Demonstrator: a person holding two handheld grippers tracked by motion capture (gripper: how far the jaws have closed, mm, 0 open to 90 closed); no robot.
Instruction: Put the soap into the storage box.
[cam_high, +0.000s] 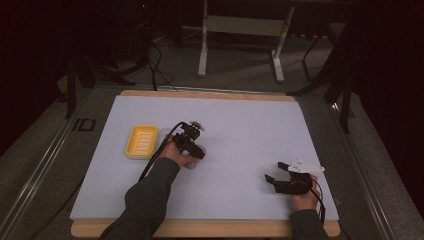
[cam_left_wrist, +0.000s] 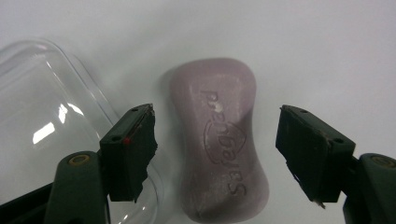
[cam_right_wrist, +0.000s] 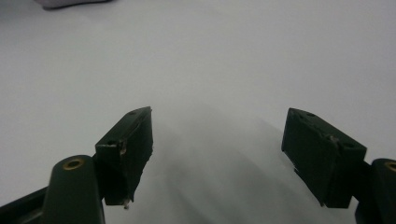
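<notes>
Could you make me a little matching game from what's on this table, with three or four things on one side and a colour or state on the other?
Things:
1. soap bar
2. soap dish
3. lid
4. right gripper

Colour or state:
A. yellow, with ridges inside
B. clear plastic, beside the soap
C. pale purple, lying between the left gripper's open jaws
D. open, with nothing between the jaws

Pairs: 1-C, 2-A, 3-B, 4-D
</notes>
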